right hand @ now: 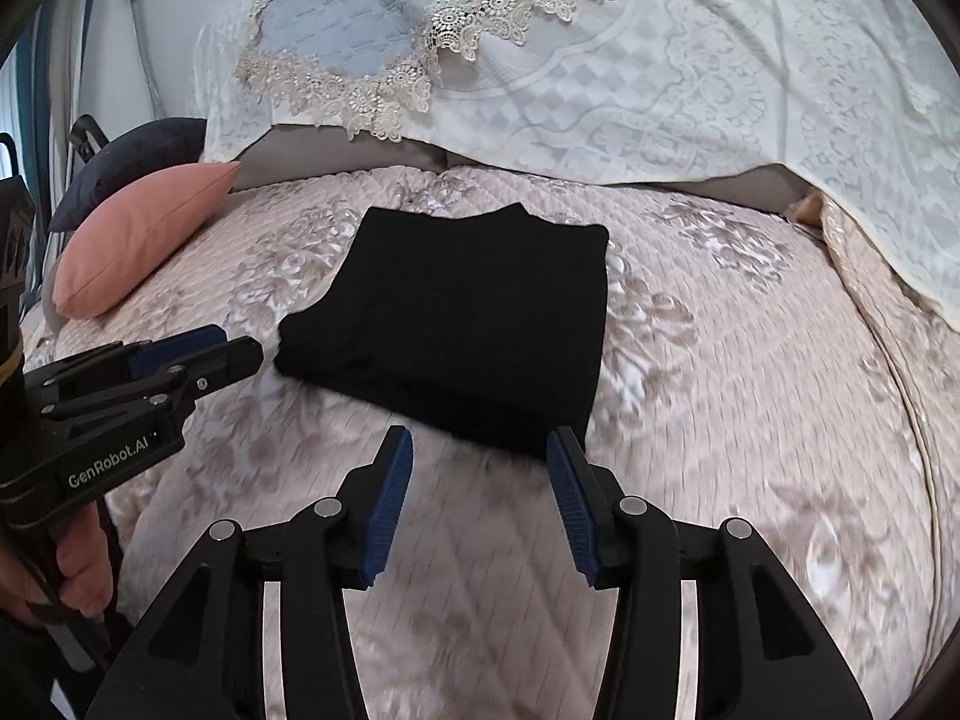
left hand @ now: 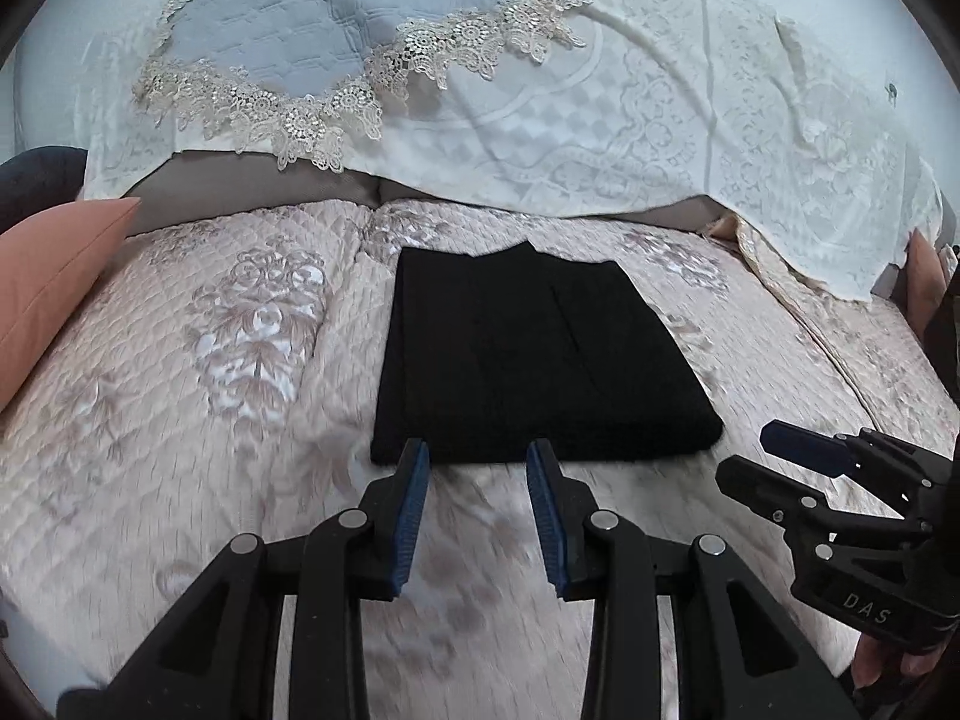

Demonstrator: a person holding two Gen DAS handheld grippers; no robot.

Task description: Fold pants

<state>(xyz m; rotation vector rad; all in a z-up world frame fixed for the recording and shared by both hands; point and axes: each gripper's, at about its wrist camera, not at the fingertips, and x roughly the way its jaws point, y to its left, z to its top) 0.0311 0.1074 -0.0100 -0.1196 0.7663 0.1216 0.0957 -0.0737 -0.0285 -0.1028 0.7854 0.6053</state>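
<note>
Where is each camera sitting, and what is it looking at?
Left wrist view: sits on the left gripper, looking down along its open fingers at the folded black pants; the right gripper and some fingers of a hand show at right.
Right wrist view: sits on the right gripper, open, facing the pants; the left gripper and a hand show at left.
Shared: pants, quilted bed cover, pink pillow, lace cloth.

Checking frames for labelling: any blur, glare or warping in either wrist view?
Left wrist view: bedspread near the left tool is smeared by motion blur; black pants sharper but detail lost in the dark. Right wrist view: same smear low around the right tool. Both: strong fisheye bulge, dark corners, soft light, no glare.
</note>
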